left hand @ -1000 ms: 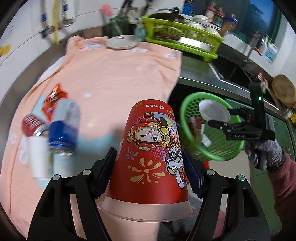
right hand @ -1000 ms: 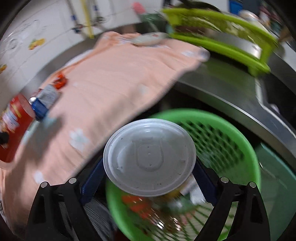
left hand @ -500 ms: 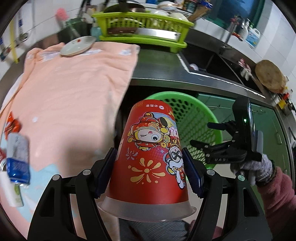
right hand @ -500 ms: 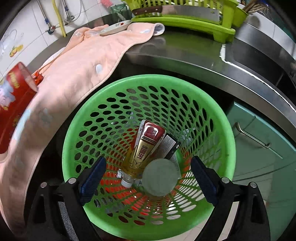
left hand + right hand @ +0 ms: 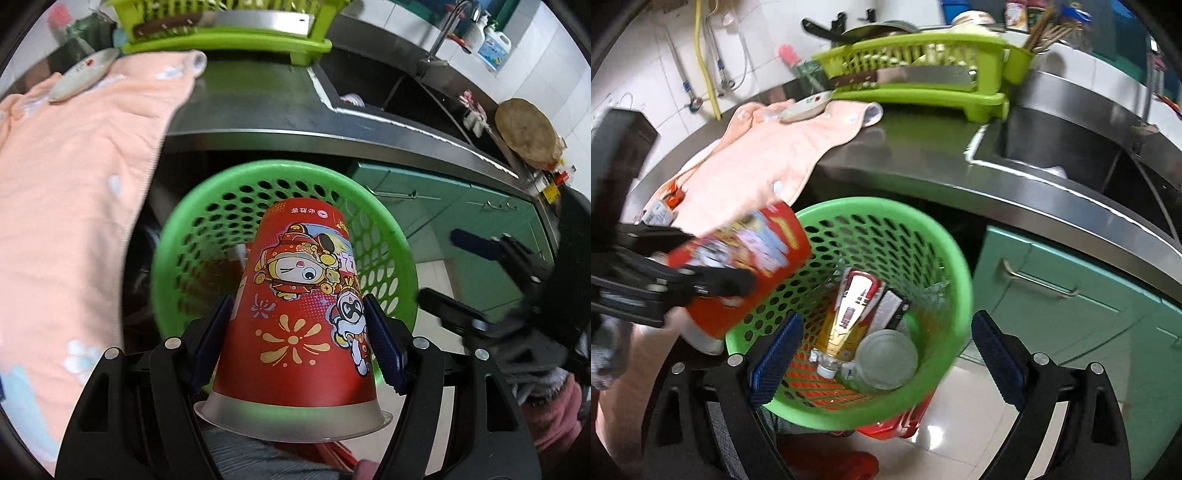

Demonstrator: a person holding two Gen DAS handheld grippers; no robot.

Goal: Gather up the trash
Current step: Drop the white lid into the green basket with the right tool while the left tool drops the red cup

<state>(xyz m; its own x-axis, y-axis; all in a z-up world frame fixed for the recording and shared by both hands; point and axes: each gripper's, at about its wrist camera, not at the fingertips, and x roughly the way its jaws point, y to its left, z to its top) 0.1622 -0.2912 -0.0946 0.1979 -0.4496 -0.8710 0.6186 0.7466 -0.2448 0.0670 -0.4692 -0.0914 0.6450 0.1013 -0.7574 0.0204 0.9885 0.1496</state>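
Left tool (image 5: 301,341) gripping cup (image 5: 301,310), base pointing at basket (image 5: 236,181) just ahead and below. Right tool (image 5: 882,341) spread, empty, hovering over basket.

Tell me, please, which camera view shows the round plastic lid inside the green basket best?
The right wrist view: it looks down into the green basket, where the plastic lid lies at the bottom beside a sauce bottle. In the left wrist view the red cup blocks the basket's interior.

Glossy printed paper cup (image 5: 303,302), perforated green plastic basket (image 5: 945,273), fuzzy peach cloth towel (image 5: 74,177), brushed steel counter (image 5: 258,107)
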